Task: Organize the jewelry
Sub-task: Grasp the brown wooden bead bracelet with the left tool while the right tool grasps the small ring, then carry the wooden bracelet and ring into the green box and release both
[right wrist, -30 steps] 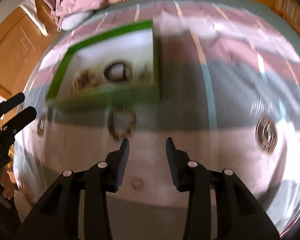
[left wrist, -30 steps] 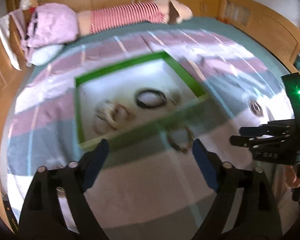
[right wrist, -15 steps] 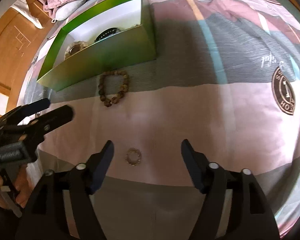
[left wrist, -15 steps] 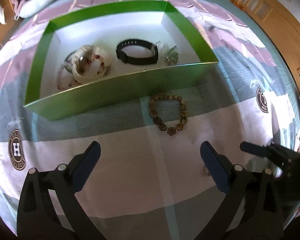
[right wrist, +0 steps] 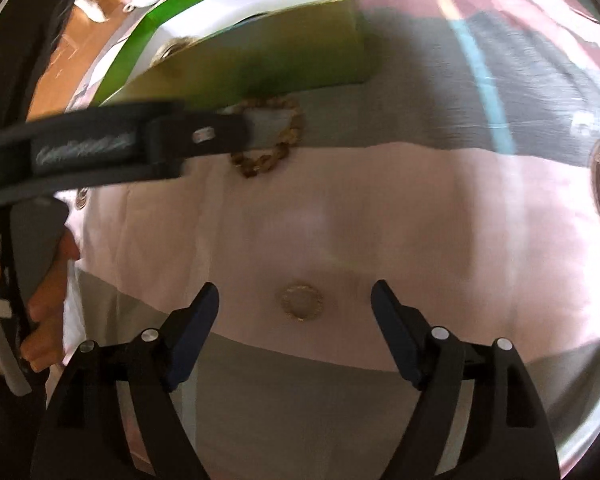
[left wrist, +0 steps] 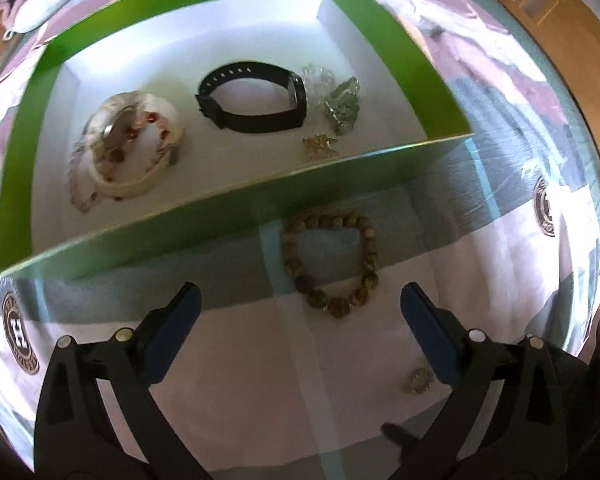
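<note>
Both grippers wide apart, empty. Left gripper [left wrist: 300, 320] poised over beaded bracelet [left wrist: 331, 266] just outside green box [left wrist: 236, 216]; right gripper [right wrist: 294, 308] brackets small ring [right wrist: 301, 301], apparently flat: descend squarely, close gently

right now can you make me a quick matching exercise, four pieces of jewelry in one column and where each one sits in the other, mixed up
Things:
1. black strap band
2. brown bead bracelet
3. small gold ring
4. cream bangle with beads

Places:
A. on the bedspread, just outside the near wall of the green box
B. inside the box, left part
C. on the bedspread, in front of the open right tool
D. inside the box, middle

Pairs: 1-D, 2-A, 3-C, 4-B
</note>
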The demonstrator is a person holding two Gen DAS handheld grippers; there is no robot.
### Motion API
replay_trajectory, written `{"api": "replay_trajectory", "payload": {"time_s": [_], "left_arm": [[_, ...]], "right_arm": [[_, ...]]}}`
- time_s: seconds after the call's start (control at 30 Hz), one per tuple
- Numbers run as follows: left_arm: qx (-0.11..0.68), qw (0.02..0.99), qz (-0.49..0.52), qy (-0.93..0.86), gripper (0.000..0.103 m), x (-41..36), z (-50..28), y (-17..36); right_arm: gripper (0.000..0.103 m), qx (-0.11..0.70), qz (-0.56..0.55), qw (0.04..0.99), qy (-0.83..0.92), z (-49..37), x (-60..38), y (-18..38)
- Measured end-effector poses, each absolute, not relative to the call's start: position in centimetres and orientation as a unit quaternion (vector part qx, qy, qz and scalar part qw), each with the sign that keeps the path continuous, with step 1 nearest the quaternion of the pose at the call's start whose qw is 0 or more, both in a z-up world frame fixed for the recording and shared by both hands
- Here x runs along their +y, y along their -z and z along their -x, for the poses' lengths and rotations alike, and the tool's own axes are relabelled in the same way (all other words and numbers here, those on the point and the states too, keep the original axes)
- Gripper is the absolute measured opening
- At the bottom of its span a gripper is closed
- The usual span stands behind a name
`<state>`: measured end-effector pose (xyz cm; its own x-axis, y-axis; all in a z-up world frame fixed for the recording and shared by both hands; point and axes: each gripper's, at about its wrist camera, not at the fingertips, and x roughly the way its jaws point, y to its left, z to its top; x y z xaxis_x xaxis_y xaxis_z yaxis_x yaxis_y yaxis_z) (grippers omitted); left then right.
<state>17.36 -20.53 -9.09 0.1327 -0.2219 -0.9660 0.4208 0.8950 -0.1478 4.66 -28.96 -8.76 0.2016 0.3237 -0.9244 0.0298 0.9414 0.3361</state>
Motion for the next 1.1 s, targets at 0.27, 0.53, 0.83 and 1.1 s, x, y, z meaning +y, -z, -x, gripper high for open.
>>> {"api": "replay_trajectory", "payload": {"time_s": [0.27,0.53,0.83,1.1], "left_arm": [[0.642,0.730,-0.079,0.220,0.078,-22.0,-19.0,11.2],[0.630,0.730,-0.128,0.230,0.011,-24.1,-18.1,11.3],[0.617,0.740,-0.141,0.228,0.011,-23.6,-16.9,10.9],[0.603,0.749,-0.139,0.238,0.011,-21.9,-15.4,8.5]], "right_arm": [[0.076,0.632,-0.091,0.764,-0.098,-5.3,-27.5,9.4],[0.033,0.633,-0.040,0.770,-0.071,-5.1,-27.2,9.2],[0.021,0.637,-0.053,0.766,-0.074,-5.1,-27.1,8.8],[0.021,0.642,-0.078,0.758,-0.090,-5.4,-27.8,8.7]]}}
